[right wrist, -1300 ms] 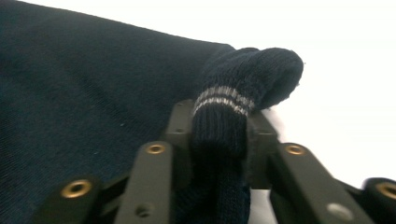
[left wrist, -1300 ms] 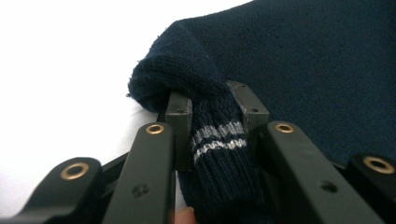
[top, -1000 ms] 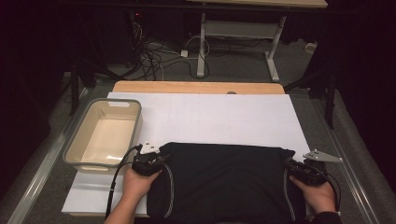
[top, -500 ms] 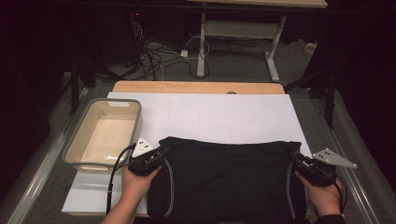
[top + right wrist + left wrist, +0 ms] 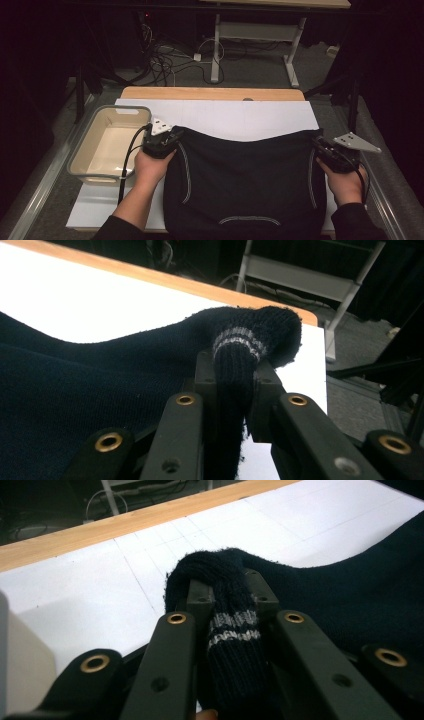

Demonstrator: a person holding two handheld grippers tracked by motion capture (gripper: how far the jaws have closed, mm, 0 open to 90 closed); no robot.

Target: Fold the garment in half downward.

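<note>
A dark navy knitted garment with thin grey stripes hangs between both grippers over the white sheet. My left gripper is shut on its left corner. In the left gripper view, that gripper has the striped knit bunched between the jaws, which have just closed a little further. At the right, my right gripper is shut on the other corner. The right gripper view shows this gripper pinching a striped fold. The garment's top edge sags between the two grips.
A beige bin with a grey rim stands at the sheet's left, close to my left hand. Beyond the sheet runs the table's wooden far edge. Cables and a desk frame are on the floor behind.
Both hands have risen and moved away from the near edge, lifting the garment's two corners off the sheet. The top edge now sags between them.
</note>
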